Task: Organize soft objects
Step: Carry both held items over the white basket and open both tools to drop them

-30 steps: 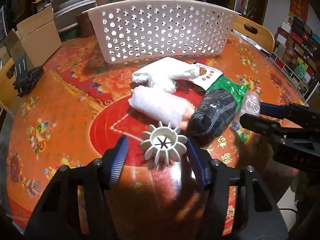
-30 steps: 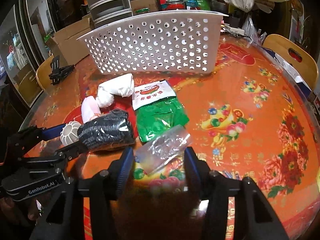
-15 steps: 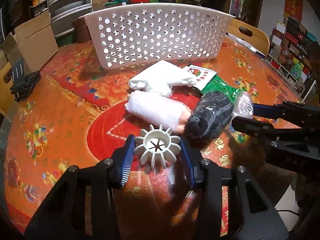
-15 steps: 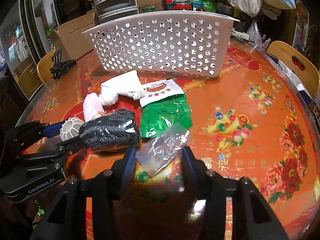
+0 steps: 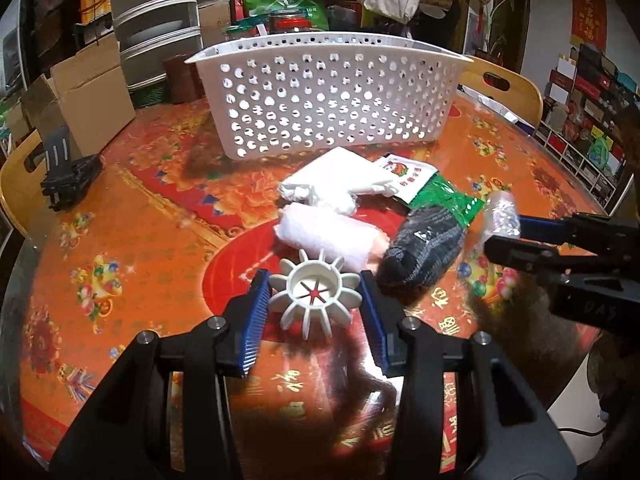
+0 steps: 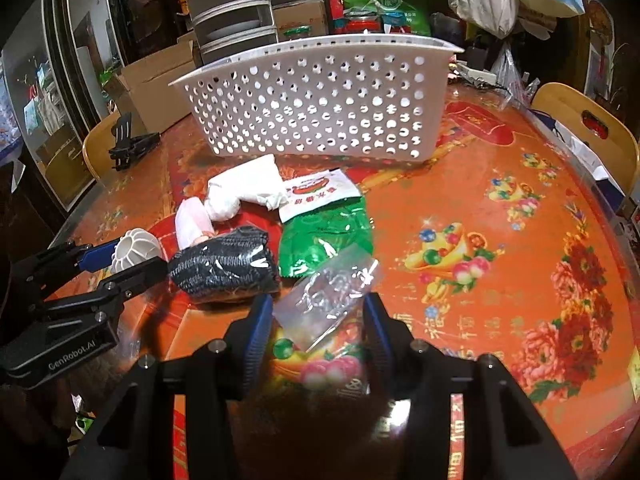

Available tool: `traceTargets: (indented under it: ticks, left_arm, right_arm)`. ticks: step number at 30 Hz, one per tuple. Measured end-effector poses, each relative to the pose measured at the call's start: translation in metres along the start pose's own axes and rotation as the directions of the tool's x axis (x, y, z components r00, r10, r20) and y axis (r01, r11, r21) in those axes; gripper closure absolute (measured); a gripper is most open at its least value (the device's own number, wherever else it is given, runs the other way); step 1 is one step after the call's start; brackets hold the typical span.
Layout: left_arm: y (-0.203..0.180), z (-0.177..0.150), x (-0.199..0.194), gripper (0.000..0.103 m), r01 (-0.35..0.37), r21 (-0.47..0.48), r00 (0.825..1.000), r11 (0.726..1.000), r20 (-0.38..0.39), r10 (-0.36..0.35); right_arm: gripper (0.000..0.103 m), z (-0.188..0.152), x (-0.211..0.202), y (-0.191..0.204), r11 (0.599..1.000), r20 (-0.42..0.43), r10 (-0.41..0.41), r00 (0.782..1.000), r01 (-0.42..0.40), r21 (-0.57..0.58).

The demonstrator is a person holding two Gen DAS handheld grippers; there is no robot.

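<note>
Soft bundles lie clustered on the round orange table (image 5: 132, 216), just in front of the white perforated basket (image 5: 328, 92), which stands apart from them. Nearest the basket sits a white knotted bag (image 5: 340, 184), with a green and white packet (image 6: 324, 220) beside it. Closer in, a pale pink roll (image 5: 328, 238) touches a dark knitted bundle in clear wrap (image 6: 224, 266). The clear plastic bag (image 6: 332, 292) lies between the blue pads of the right gripper (image 6: 318, 320), whose jaws stand apart around it. The left gripper (image 5: 316, 304) has its jaws pressed against both sides of a white finned plastic wheel (image 5: 314, 292) on the tabletop.
</note>
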State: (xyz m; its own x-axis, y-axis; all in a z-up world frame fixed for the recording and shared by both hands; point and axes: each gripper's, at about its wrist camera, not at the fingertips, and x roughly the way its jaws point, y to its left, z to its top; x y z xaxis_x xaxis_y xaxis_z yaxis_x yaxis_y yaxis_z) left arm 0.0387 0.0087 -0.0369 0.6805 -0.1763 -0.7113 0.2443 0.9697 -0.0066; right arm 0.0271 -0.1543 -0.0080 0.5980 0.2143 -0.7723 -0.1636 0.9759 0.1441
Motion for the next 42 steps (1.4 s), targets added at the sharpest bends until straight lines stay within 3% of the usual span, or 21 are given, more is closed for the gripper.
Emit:
traceTargets:
  ticks: [12,18,24,29,36,39,42]
  left_arm:
    - [0.006,0.029,-0.023,0.062,-0.010,-0.001,0.998,1.000,0.056,0.010]
    - [0.009,0.061,-0.040,0.062,0.001,0.004,0.993,1.000,0.118,-0.001]
    - [0.021,0.113,-0.047,0.062,0.034,-0.010,0.990,0.999,0.138,-0.032]
    - [0.034,0.171,-0.028,0.062,0.048,-0.038,0.995,0.998,0.095,-0.044]
    - [0.044,0.253,0.031,0.062,0.030,-0.067,0.999,0.997,-0.013,-0.031]
    - [0.036,0.275,0.062,0.062,0.022,-0.052,0.996,0.998,-0.085,-0.027]
    - [0.028,0.290,0.104,0.062,0.018,-0.038,0.979,0.999,-0.204,-0.025]
  right_arm:
    - [0.057,0.028,-0.034,0.003,1.000,0.107,-0.005,0.994,0.008,-0.029]
    - [0.057,0.060,-0.053,-0.004,0.999,0.169,-0.006,0.986,0.011,-0.031]
    - [0.057,0.102,-0.070,-0.004,0.997,0.208,-0.005,0.978,0.022,-0.080]
    - [0.057,0.153,-0.065,-0.003,0.993,0.185,-0.002,0.983,0.024,-0.117]
    - [0.057,0.206,-0.028,-0.009,0.995,0.101,0.002,0.995,0.009,-0.102]
    - [0.057,0.224,-0.001,-0.014,0.995,0.052,-0.025,0.998,0.030,-0.093]
    - [0.057,0.238,0.029,-0.023,0.996,-0.014,-0.047,0.999,0.046,-0.072]
